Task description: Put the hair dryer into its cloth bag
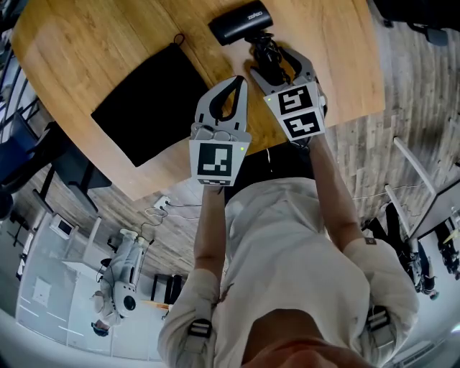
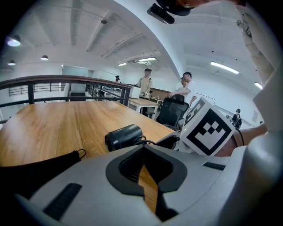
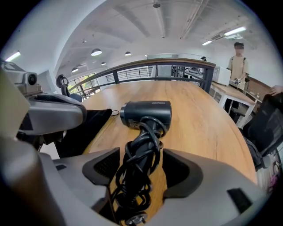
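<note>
Your right gripper (image 1: 277,63) stands with its jaws spread wide, one on each side of the hair dryer's (image 1: 241,21) cord-wrapped handle (image 3: 141,152). The right gripper view shows a gap between each pad and the cord, so nothing is clamped; the dryer's weight rests on the wooden table (image 1: 79,43). You are straddling the handle most likely because it is the narrowest part, and the wound cable gives the pads something soft to bite on. The smooth barrel would likely slip.

The dryer lies on its side at the table's far edge in the head view. Its barrel runs crosswise and its handle points back towards you, which is why your gripper comes at it from your side, tilted downward.

Your left gripper (image 1: 239,81) has its jaws together at the tips with nothing held; only bare wood shows through the opening behind them. It hovers between the dryer and the black cloth bag (image 1: 147,108), probably so it can reach across and open the bag once the dryer is lifted.

The bag lies flat and apart from the dryer, to its left, with a small drawstring loop (image 1: 178,37) at the corner nearest the barrel. That end is likely the mouth, though the fabric looks collapsed, so you will probably need to spread it first.
</note>
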### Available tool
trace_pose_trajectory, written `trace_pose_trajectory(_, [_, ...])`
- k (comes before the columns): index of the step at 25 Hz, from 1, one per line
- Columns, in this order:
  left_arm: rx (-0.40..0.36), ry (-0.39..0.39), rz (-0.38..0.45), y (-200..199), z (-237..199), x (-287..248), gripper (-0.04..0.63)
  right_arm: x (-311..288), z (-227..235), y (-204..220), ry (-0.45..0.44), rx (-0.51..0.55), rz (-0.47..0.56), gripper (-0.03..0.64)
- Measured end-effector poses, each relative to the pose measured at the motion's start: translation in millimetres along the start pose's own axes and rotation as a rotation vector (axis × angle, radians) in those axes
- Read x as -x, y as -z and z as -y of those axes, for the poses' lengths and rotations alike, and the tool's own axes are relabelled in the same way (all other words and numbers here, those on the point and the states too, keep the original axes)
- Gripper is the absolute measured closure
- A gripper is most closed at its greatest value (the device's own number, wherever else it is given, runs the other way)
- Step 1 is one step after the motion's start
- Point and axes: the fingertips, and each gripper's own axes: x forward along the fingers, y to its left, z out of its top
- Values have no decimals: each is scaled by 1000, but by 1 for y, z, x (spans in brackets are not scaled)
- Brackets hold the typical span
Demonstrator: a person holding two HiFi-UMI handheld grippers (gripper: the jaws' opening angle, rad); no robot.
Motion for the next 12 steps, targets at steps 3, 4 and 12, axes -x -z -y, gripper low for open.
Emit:
trace_pose_trajectory(3, [7, -3, 0, 2, -2, 0, 575, -7, 1, 4, -7, -20, -21, 313])
trace_pose_trajectory(4, [11, -3, 1, 3, -2, 0, 575, -9, 1, 4, -11, -25, -24, 314])
trace_pose_trajectory(12, [38, -23, 7, 5, -8, 4, 575, -7, 7, 8, 0, -64, -28, 364])
